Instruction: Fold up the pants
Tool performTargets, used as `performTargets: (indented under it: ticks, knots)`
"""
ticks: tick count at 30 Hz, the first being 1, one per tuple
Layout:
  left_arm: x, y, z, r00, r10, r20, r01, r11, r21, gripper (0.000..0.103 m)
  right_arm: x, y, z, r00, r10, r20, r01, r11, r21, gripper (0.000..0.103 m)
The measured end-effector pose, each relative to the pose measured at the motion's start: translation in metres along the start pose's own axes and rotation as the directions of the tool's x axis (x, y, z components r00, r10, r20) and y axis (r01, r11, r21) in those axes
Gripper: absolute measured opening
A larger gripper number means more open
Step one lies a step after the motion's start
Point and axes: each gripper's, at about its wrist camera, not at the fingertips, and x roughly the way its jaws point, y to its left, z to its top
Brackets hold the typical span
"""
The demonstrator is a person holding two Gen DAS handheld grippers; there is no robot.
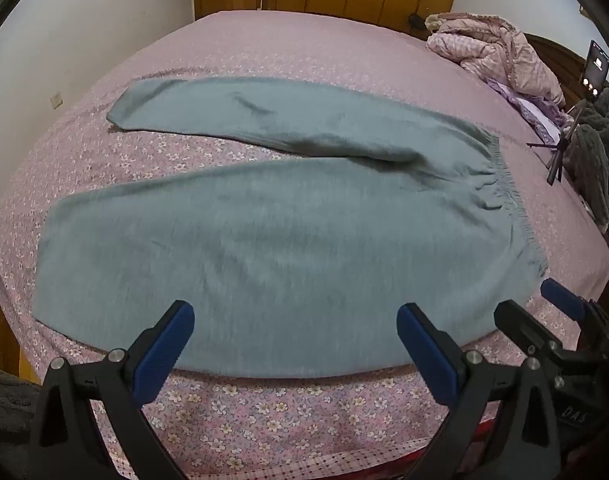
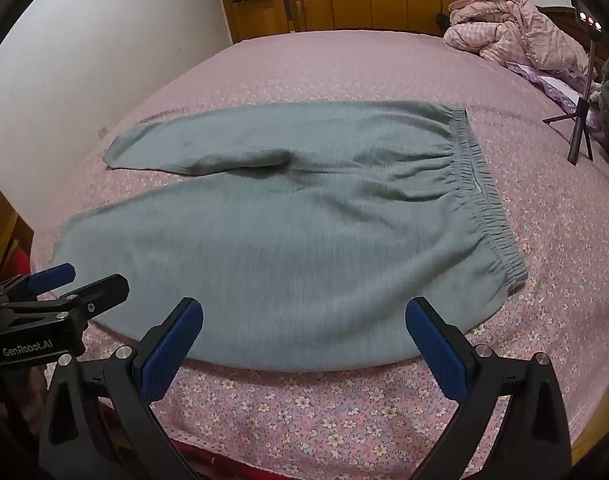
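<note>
Pants flat on bed, near hem past wide-spread jaws.

Grey-green pants on pink floral bedsheet; blue-padded black fingers.

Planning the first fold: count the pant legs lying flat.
2. Both belong to the grey-green knit pants on the pink floral bedsheet: the near leg by the bed's edge, the far leg angled away behind it.

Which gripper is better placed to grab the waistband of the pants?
Right. The right gripper, open, sits nearer the waistband; the open left gripper faces the near leg of the pants.
</note>
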Motion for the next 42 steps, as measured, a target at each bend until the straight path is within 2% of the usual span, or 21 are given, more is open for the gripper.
performTargets:
  ticks: [6, 13, 42]
  knots:
    - [0.006, 0.007, 0.005, 0.999, -0.027, -0.03, 0.026, 1.0, -0.013, 0.103, 0.004, -0.005, -0.003, 1.0, -0.007, -0.005, 0.007, 1.0, 0.007, 0.103]
    - [0.006, 0.006, 0.002, 0.999, -0.016, -0.031, 0.016, 1.0, -0.01, 0.103, 0.005, -0.007, -0.012, 1.0, -0.006, -0.014, 0.006, 1.0, 0.017, 0.103]
    - [0.013, 0.005, -0.001, 0.999, -0.008, -0.05, 0.008, 1.0, -0.002, 0.103, 0.009, -0.004, -0.008, 0.999, -0.014, -0.036, 0.015, 1.0, 0.025, 0.103]
